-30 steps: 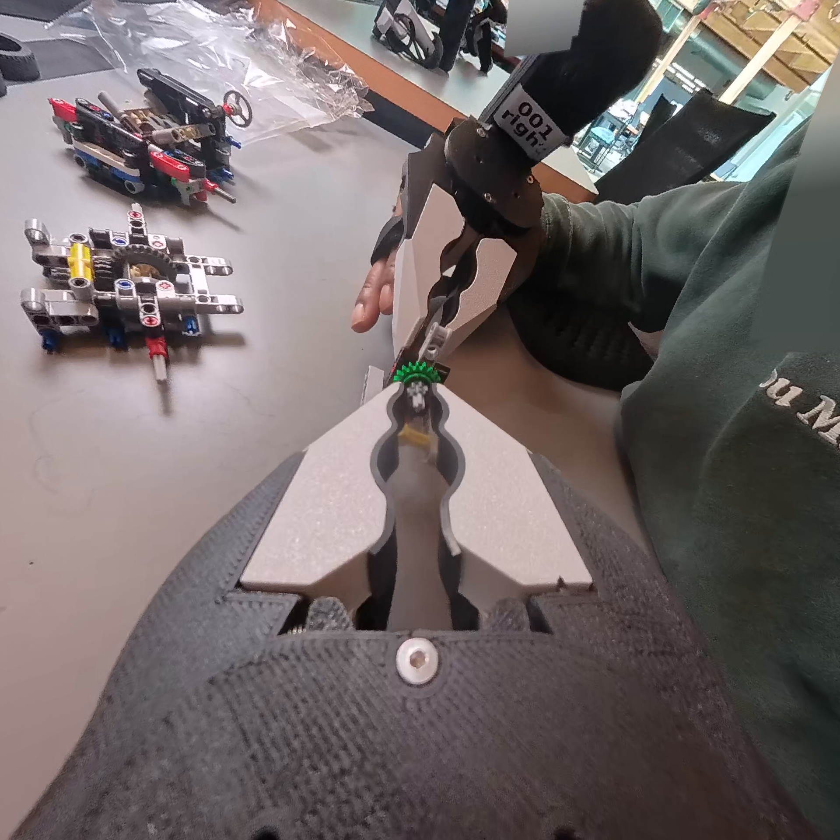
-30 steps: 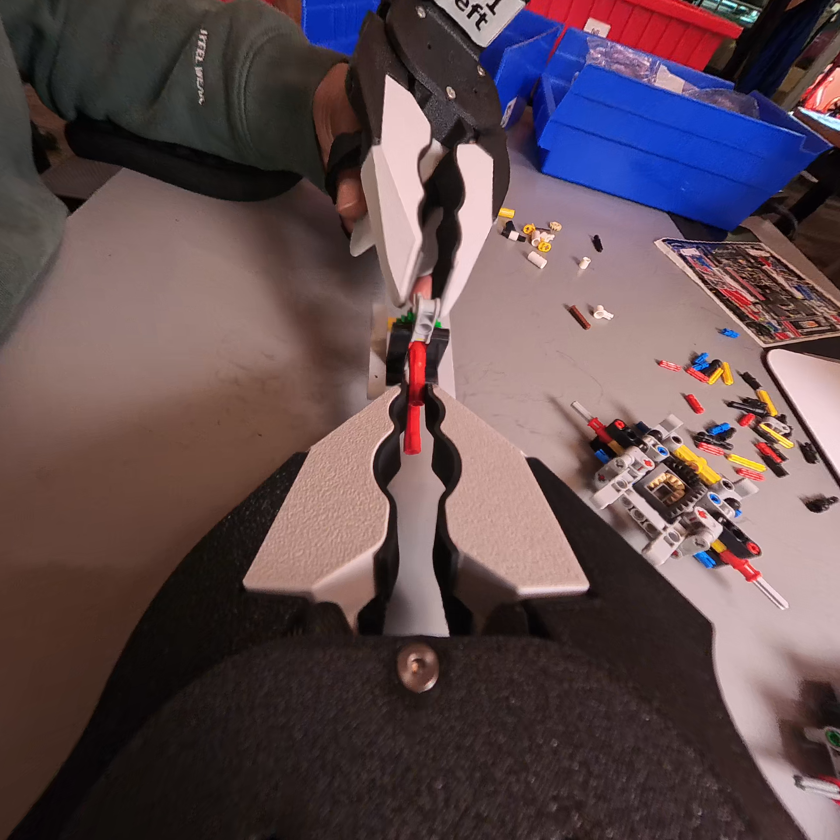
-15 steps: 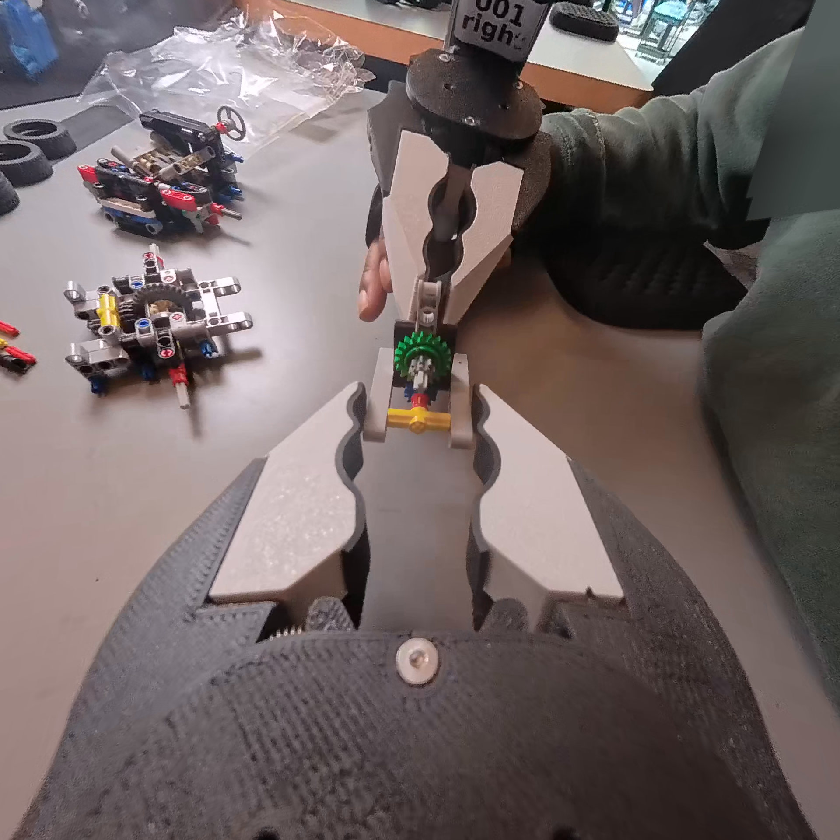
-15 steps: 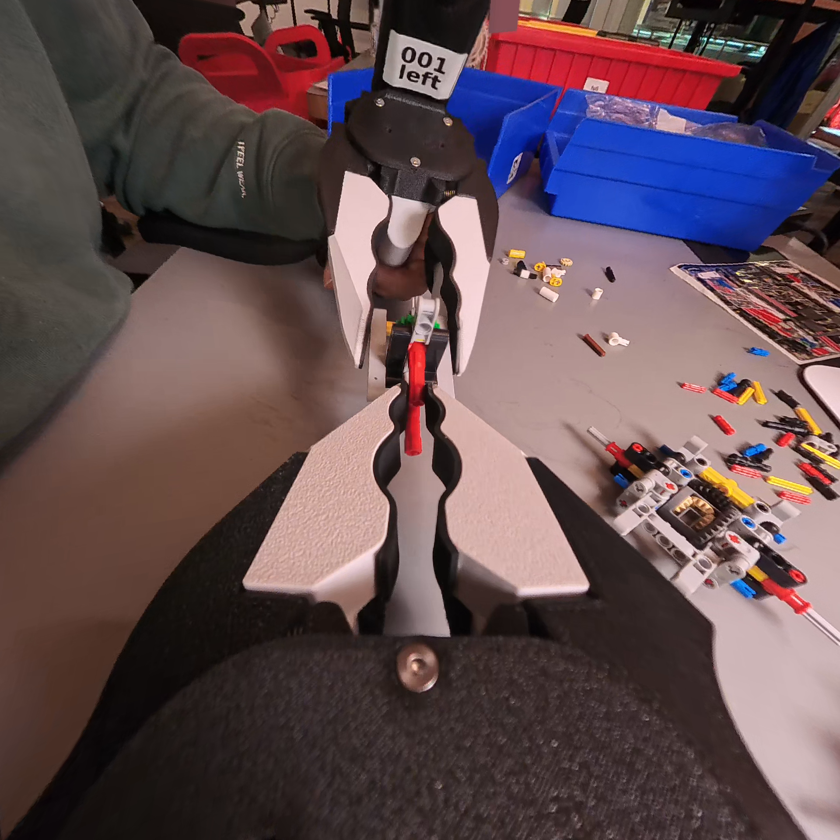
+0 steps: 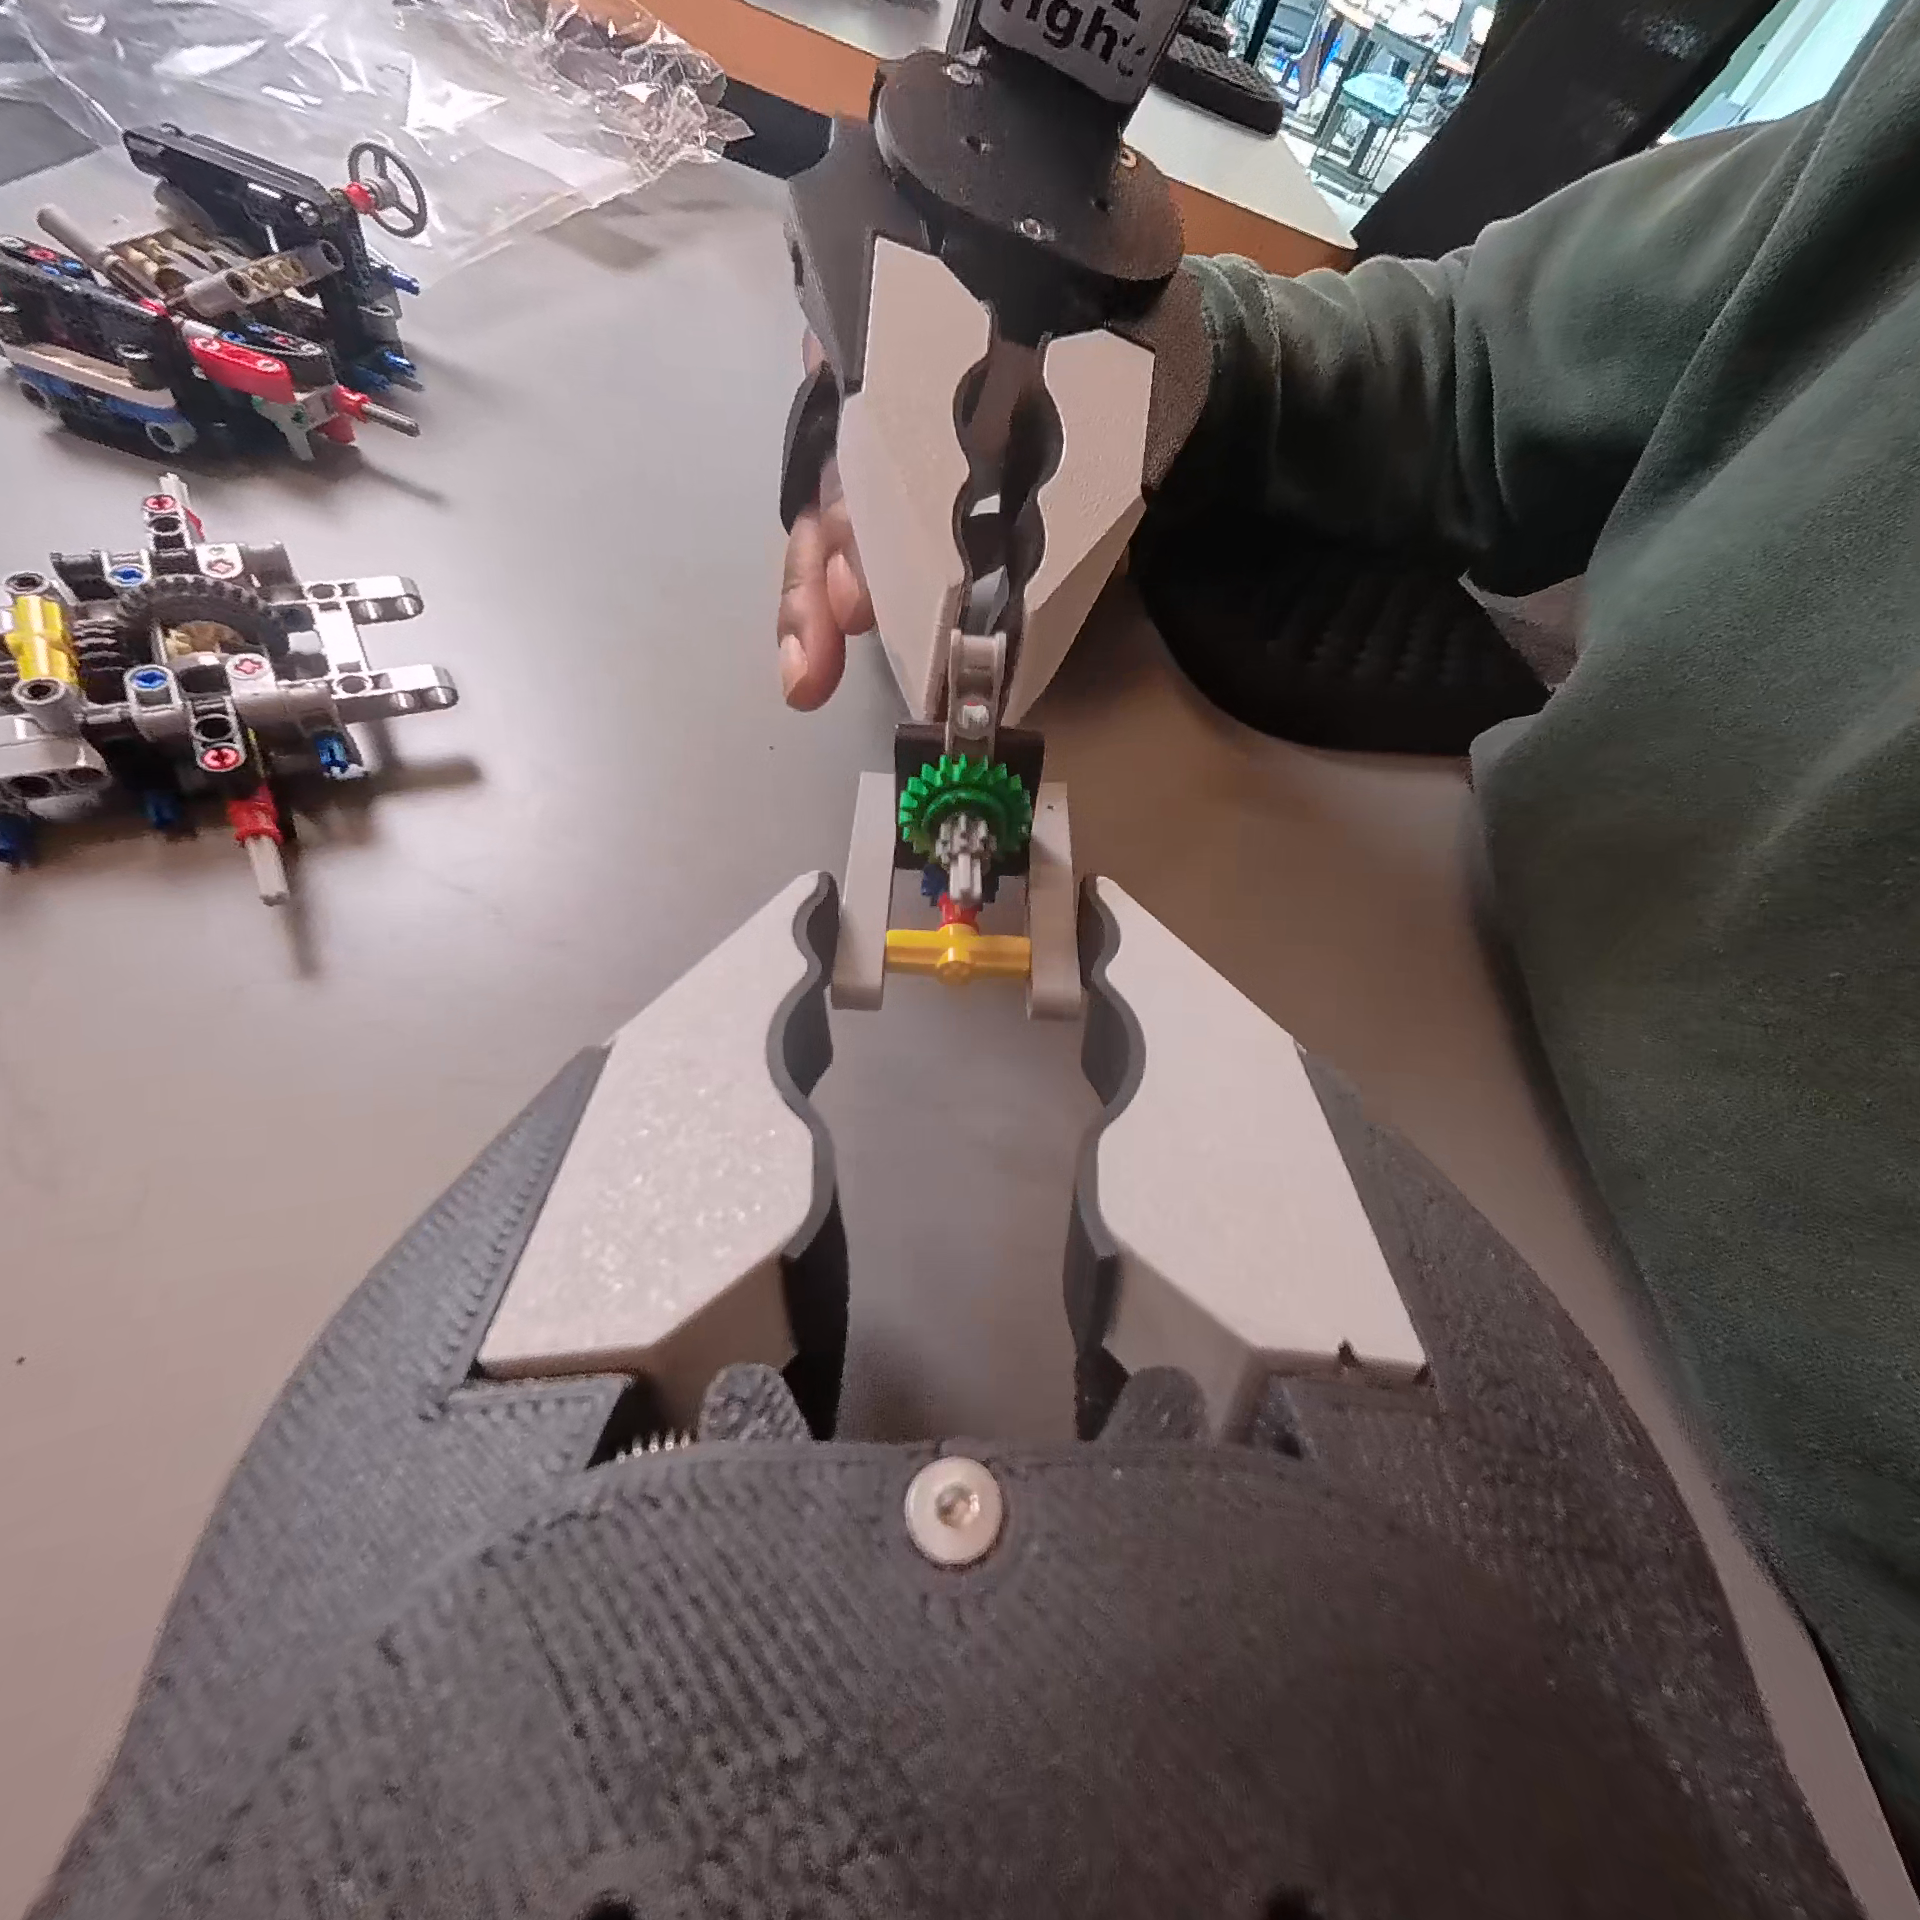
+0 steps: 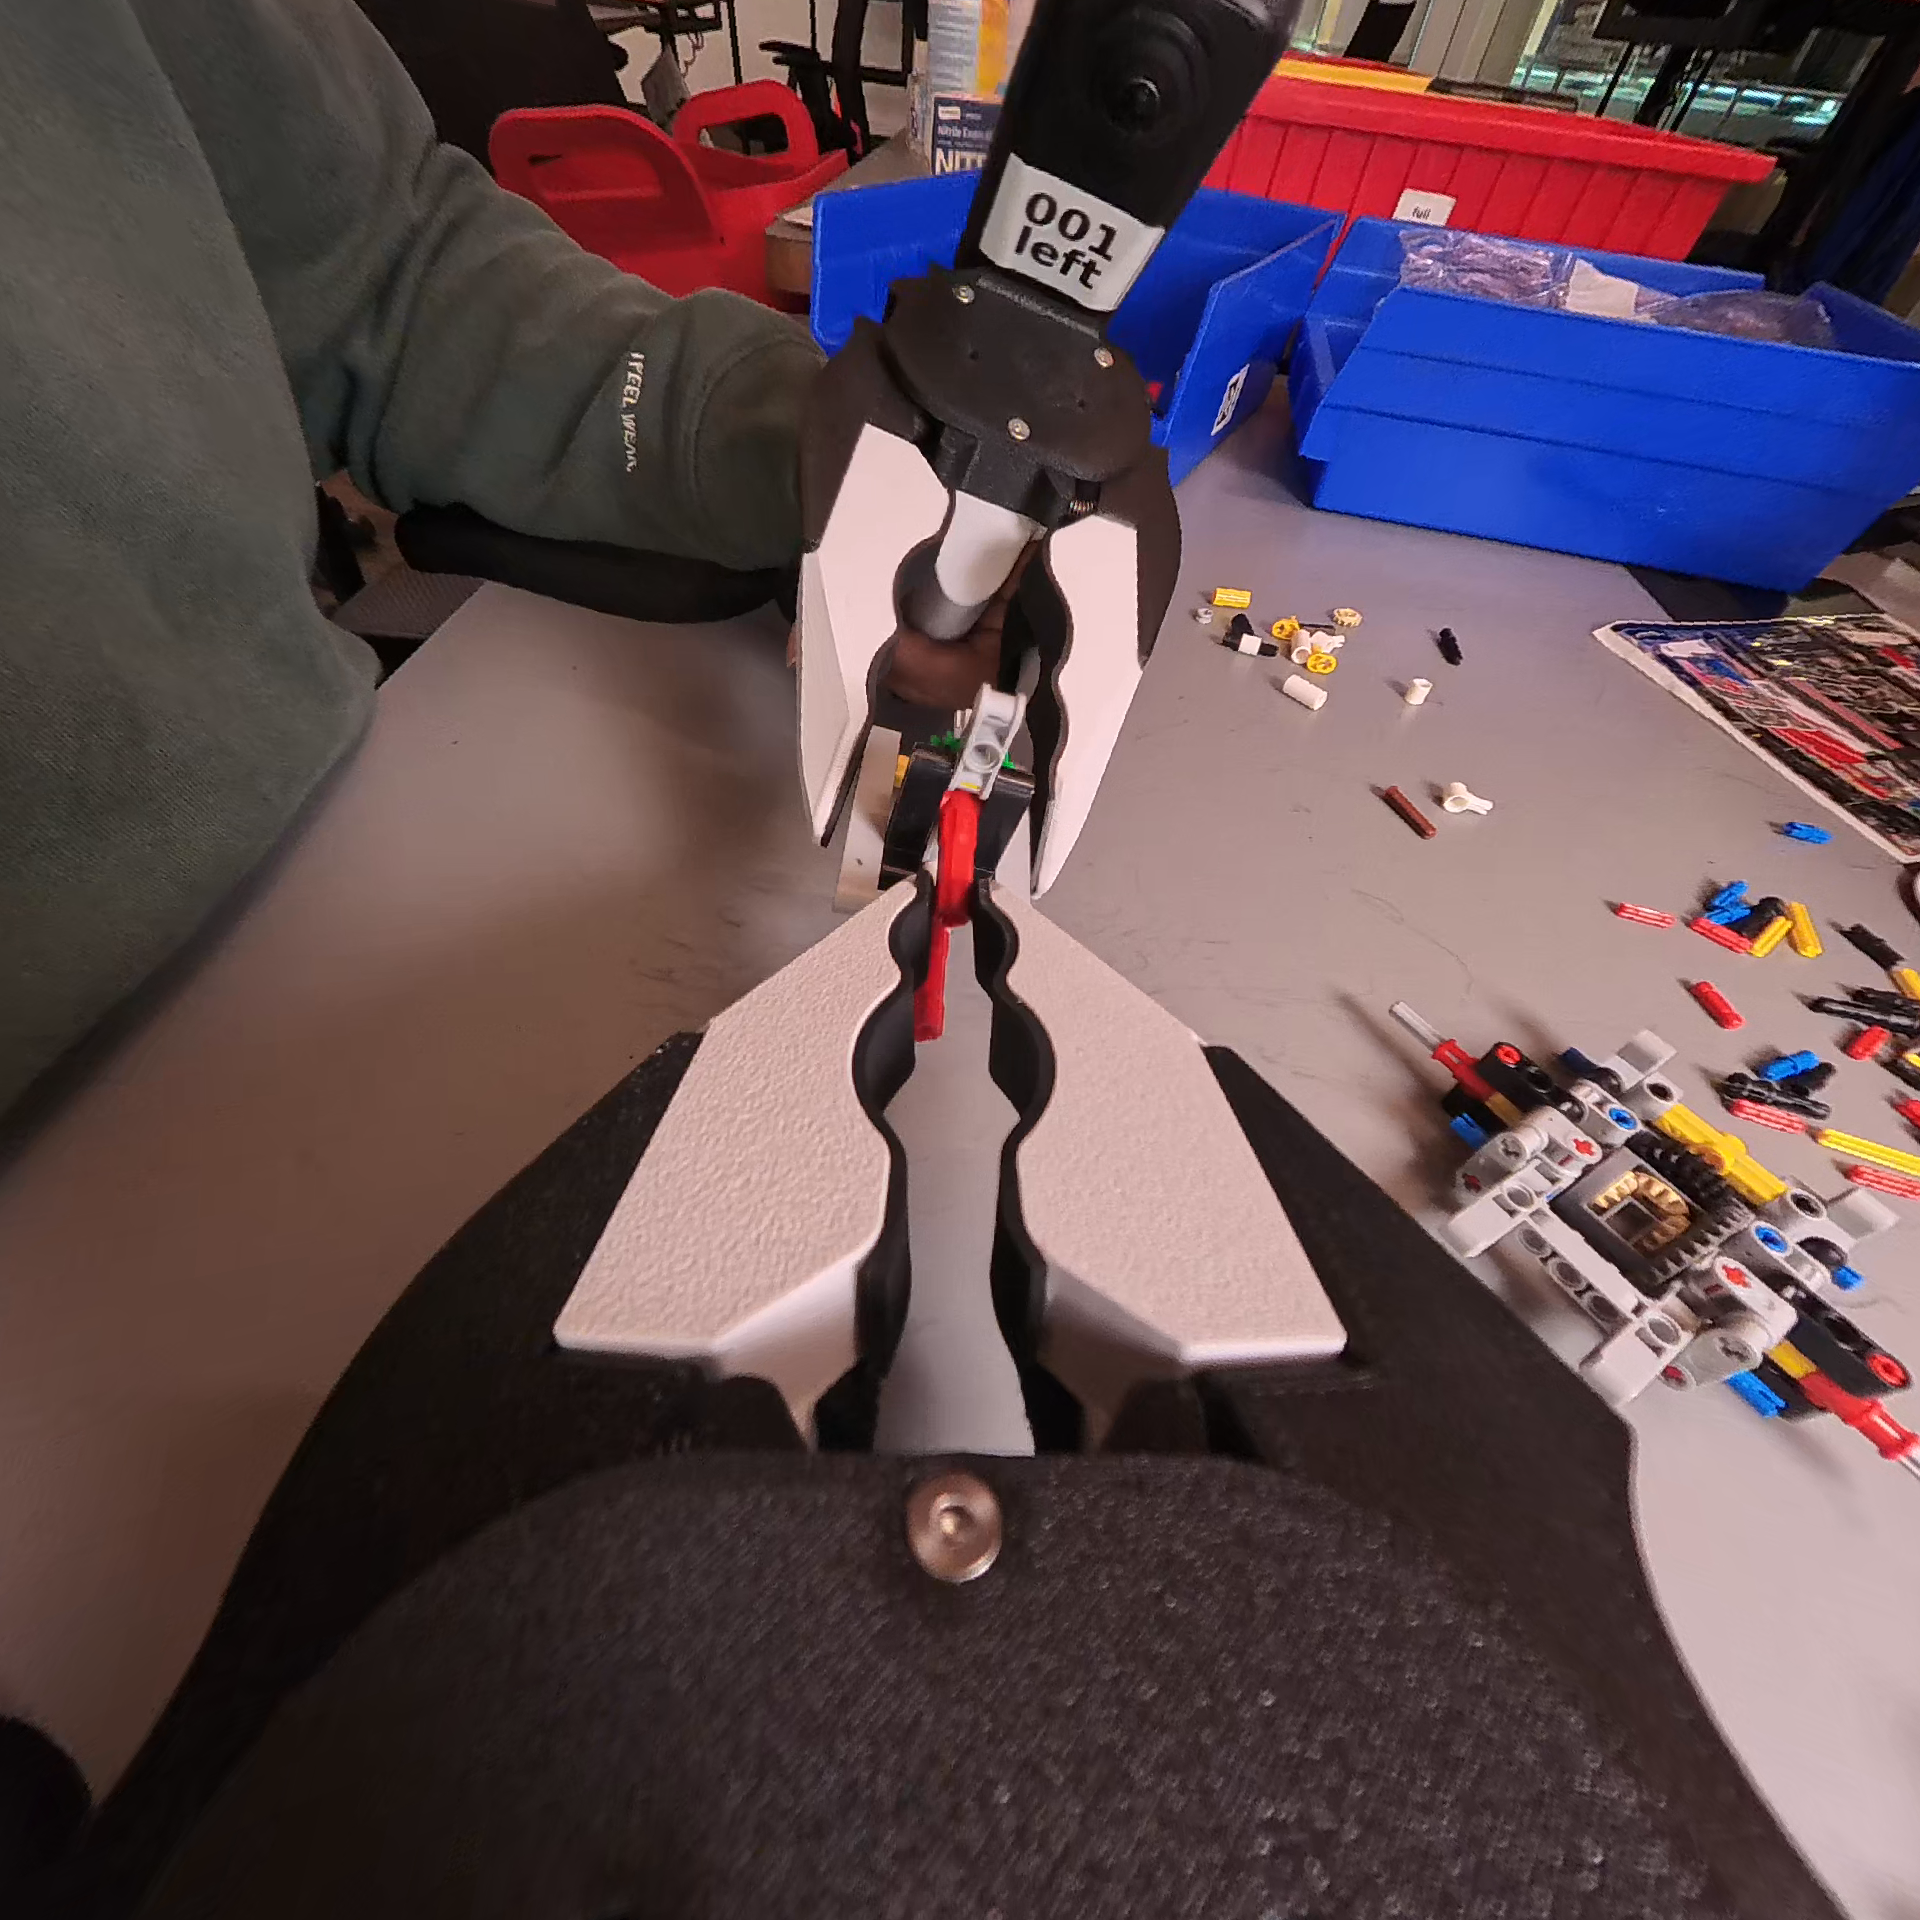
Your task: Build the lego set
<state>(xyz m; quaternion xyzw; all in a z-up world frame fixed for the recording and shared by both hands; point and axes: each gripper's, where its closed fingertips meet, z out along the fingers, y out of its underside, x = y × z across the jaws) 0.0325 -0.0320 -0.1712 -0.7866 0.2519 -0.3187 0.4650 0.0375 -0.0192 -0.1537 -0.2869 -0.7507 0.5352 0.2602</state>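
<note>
Left wrist view: left gripper (image 5: pixel 956 971) spread wide, gripping nothing; small gear assembly (image 5: pixel 961 873) sits on the grey table (image 5: pixel 520 935) dead ahead between its fingertips, grey side beams just inside the pads, contact unclear. Green gear (image 5: pixel 961 805) faces the camera; long axis runs away toward the right gripper (image 5: pixel 977 665). Right wrist view: right gripper (image 6: pixel 951 894) clamped on the red piece (image 6: pixel 951 883) at the assembly's near end, so it's nearer; same axis, straight ahead.

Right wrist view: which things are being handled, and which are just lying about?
Handled: small gear assembly, straddled by left tongs; its red lever, pinched by right tongs.
Lying about: loose pieces, grey frame build, blue bins, booklet.
</note>
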